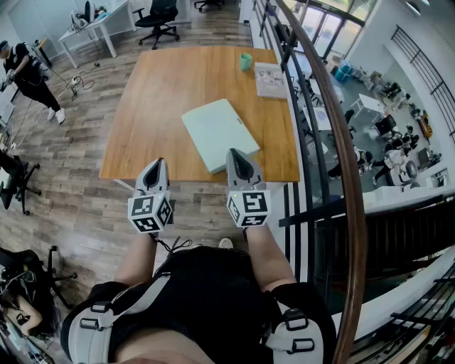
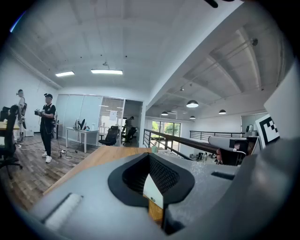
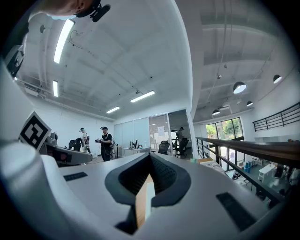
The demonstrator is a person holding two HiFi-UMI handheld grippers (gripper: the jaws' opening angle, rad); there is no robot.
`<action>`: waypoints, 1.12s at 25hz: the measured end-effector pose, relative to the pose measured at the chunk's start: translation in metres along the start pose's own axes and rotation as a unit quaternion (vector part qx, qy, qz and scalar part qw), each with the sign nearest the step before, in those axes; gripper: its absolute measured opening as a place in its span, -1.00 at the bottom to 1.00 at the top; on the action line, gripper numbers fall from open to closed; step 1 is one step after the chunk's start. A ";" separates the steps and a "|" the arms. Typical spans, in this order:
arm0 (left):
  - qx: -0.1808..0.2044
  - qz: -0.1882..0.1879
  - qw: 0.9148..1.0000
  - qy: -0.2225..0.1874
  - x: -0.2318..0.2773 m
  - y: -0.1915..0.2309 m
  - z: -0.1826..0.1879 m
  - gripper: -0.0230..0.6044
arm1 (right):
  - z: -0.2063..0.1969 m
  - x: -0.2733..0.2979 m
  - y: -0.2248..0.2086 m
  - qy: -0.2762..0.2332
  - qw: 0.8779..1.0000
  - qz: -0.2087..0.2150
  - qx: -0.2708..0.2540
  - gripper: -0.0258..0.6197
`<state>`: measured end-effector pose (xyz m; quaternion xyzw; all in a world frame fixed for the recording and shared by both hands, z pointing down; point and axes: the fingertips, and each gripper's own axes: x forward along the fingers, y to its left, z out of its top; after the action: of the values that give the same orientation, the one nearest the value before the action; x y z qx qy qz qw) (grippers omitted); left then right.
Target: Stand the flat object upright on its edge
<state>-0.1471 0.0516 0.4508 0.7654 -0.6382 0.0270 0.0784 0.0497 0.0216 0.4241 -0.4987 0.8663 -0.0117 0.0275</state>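
Note:
A pale green flat board (image 1: 217, 132) lies flat on the wooden table (image 1: 163, 92), turned at an angle near the front edge. My left gripper (image 1: 155, 168) hovers at the table's front edge, left of the board and apart from it, shut and empty. My right gripper (image 1: 237, 158) is shut and empty too; its tip lies over the board's near right edge, and contact cannot be told. Both gripper views look out level over the room: the left gripper (image 2: 151, 183) and the right gripper (image 3: 146, 183) each show their jaws pressed together with nothing between them. The board is hidden there.
A green cup (image 1: 245, 62) and a printed booklet (image 1: 271, 79) sit at the table's far right. A railing (image 1: 334, 135) runs along the right side above a drop. A person (image 1: 28, 75) stands far left; an office chair (image 1: 158, 21) and white desk (image 1: 96, 28) stand beyond.

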 end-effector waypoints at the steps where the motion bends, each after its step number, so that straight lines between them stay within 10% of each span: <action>1: 0.003 -0.001 1.000 0.000 -0.001 0.001 0.000 -0.92 | -0.001 0.000 0.002 0.000 1.000 -0.002 0.004 -0.92; 28: 0.014 -0.065 0.998 -0.018 -0.022 0.015 0.000 -0.92 | 0.004 -0.013 0.036 -0.009 0.998 -0.063 -0.018 -0.91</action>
<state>-0.1660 0.0705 0.4489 0.8065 -0.5883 0.0167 0.0574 0.0250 0.0511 0.4185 -0.5531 0.8327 0.0070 0.0254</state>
